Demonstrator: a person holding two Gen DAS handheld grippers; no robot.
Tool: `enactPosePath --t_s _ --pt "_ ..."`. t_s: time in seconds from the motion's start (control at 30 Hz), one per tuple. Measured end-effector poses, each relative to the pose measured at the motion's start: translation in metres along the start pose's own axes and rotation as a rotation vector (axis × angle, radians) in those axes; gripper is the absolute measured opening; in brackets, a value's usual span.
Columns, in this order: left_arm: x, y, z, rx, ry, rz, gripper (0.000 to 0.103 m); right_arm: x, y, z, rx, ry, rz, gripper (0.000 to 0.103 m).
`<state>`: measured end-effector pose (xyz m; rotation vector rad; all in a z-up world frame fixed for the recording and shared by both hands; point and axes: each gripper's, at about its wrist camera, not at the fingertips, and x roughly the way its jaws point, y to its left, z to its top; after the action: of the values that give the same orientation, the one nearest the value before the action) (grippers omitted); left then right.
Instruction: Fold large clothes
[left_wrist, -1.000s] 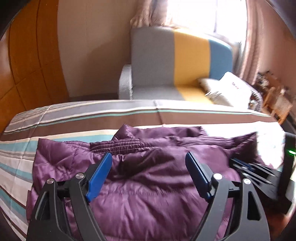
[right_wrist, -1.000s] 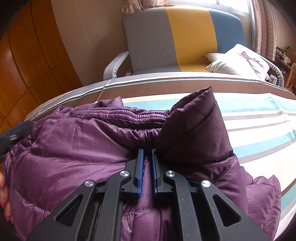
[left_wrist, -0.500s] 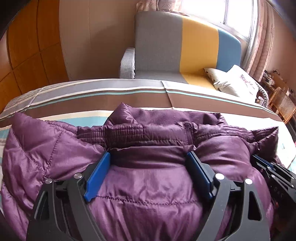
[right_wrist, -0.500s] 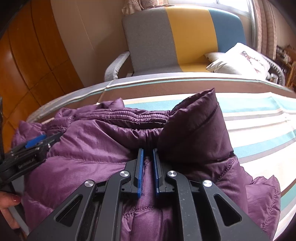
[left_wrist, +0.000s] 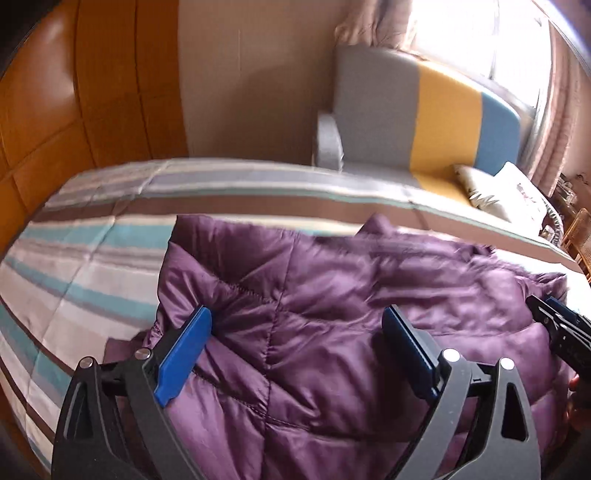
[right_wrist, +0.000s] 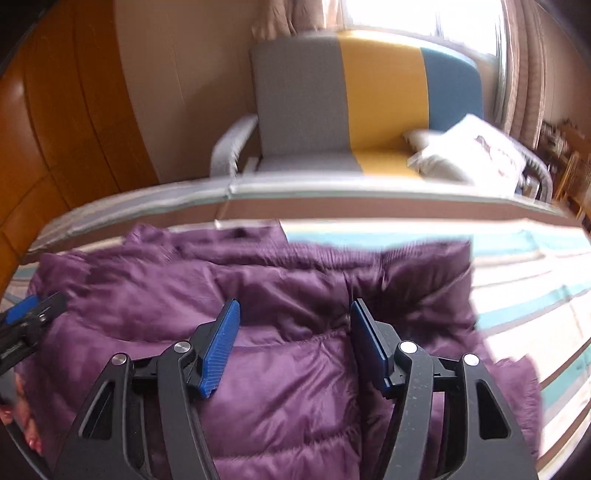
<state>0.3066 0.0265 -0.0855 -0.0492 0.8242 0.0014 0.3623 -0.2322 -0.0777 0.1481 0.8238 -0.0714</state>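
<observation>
A purple quilted puffer jacket (left_wrist: 332, 314) lies bunched on the striped bed (left_wrist: 81, 280). It also fills the lower half of the right wrist view (right_wrist: 280, 354). My left gripper (left_wrist: 295, 332) is open, its blue pads spread over the jacket's left part, holding nothing. My right gripper (right_wrist: 291, 325) is open over the jacket's right part and holds nothing. The right gripper's tip shows at the right edge of the left wrist view (left_wrist: 561, 328). The left gripper's tip shows at the left edge of the right wrist view (right_wrist: 29, 317).
The bed's striped cover (right_wrist: 535, 280) spreads to both sides of the jacket. Beyond the far edge stands a grey, yellow and blue armchair (left_wrist: 424, 122) with white pillows (left_wrist: 506, 195). Wooden panelling (left_wrist: 74, 103) is on the left; a bright curtained window (right_wrist: 424, 18) is behind.
My right gripper has opened and let go of the jacket fold, which has dropped flatter. My left gripper stays open and has shifted left over the jacket. Both views are blurred with motion.
</observation>
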Motion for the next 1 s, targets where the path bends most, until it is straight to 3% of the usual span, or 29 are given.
enactPosePath --t_s 0.13,0.33,0.47,0.57,0.7,0.83,1.0 --pt "0.016 0.004 -0.006 -0.029 0.002 -0.041 0.098 0.015 -0.006 -0.004 0.031 0.009 0.003 0.062" --pt "0.026 0.001 -0.006 -0.019 0.035 -0.029 0.099 0.018 -0.004 -0.007 0.005 0.015 -0.026 0.062" --pt "-0.003 0.007 -0.01 -0.022 0.023 -0.036 0.099 0.0 -0.011 -0.006 0.044 0.0 0.026 0.063" --pt "-0.03 0.019 -0.02 -0.03 -0.026 0.005 0.101 -0.028 -0.014 -0.012 0.073 -0.04 0.091 0.063" --pt "-0.051 0.047 -0.036 -0.102 -0.057 0.037 0.101 -0.066 -0.004 -0.029 0.05 -0.091 0.153 0.063" --pt "-0.061 0.077 -0.058 -0.205 -0.039 0.031 0.099 -0.092 0.01 -0.049 -0.008 -0.106 0.181 0.047" --pt "-0.062 0.098 -0.086 -0.279 0.005 -0.082 0.092 -0.114 0.019 -0.076 -0.014 -0.098 0.268 0.022"
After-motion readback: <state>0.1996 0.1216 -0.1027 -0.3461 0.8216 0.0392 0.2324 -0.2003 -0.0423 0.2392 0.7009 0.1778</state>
